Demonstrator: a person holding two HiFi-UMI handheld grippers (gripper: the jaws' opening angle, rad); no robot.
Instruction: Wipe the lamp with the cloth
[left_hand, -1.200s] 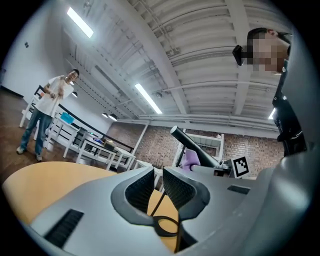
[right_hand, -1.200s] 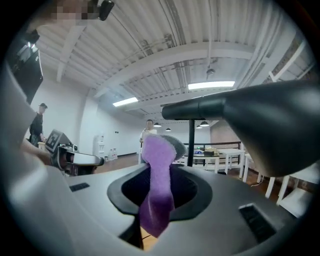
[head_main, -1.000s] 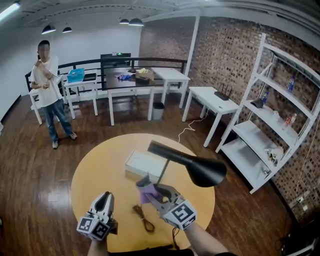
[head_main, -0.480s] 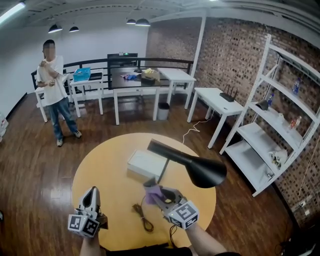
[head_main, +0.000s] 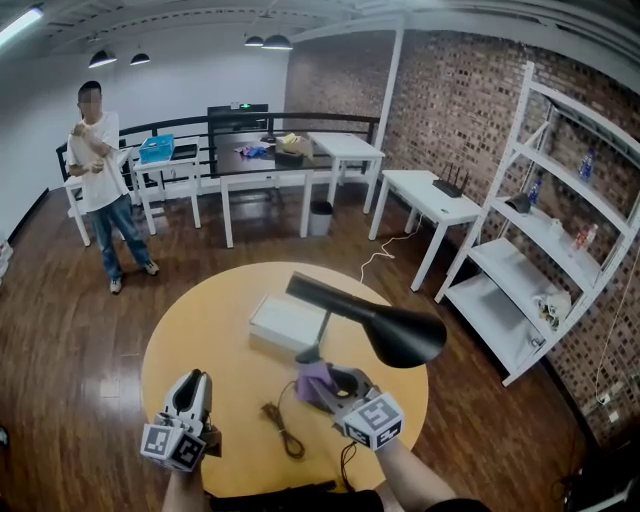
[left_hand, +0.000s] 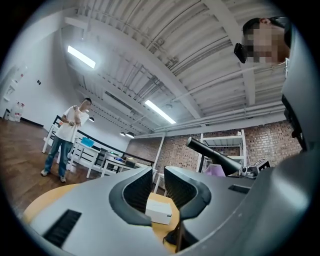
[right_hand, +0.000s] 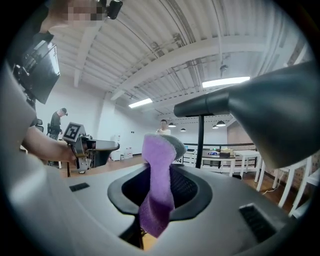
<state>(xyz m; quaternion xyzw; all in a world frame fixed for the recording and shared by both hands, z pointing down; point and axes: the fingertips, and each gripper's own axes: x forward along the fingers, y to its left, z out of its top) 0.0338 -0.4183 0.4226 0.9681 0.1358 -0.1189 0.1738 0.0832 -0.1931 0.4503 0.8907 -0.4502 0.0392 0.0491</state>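
Observation:
A black desk lamp (head_main: 398, 336) stands on the round yellow table (head_main: 200, 330), its long arm slanting up to the left and its base hidden behind my right gripper. My right gripper (head_main: 312, 376) sits just below the lamp's post, shut on a purple cloth (head_main: 316, 381) that stands up between its jaws (right_hand: 157, 186). The shade (right_hand: 280, 117) looms at the upper right of the right gripper view. My left gripper (head_main: 191, 386) hovers near the table's front left; its jaws have just been opening and nothing is between them (left_hand: 158, 181).
A white box (head_main: 286, 324) lies on the table behind the lamp, and a dark cable (head_main: 284, 429) curls near the front edge. Beyond the table are white desks (head_main: 430, 205), a white shelf unit (head_main: 560, 250) by the brick wall, and a person (head_main: 98, 185) standing far left.
My right gripper with the cloth has shifted a little right, closer under the lamp post. The left gripper narrowed its jaws, then parted them again, and moved slightly.

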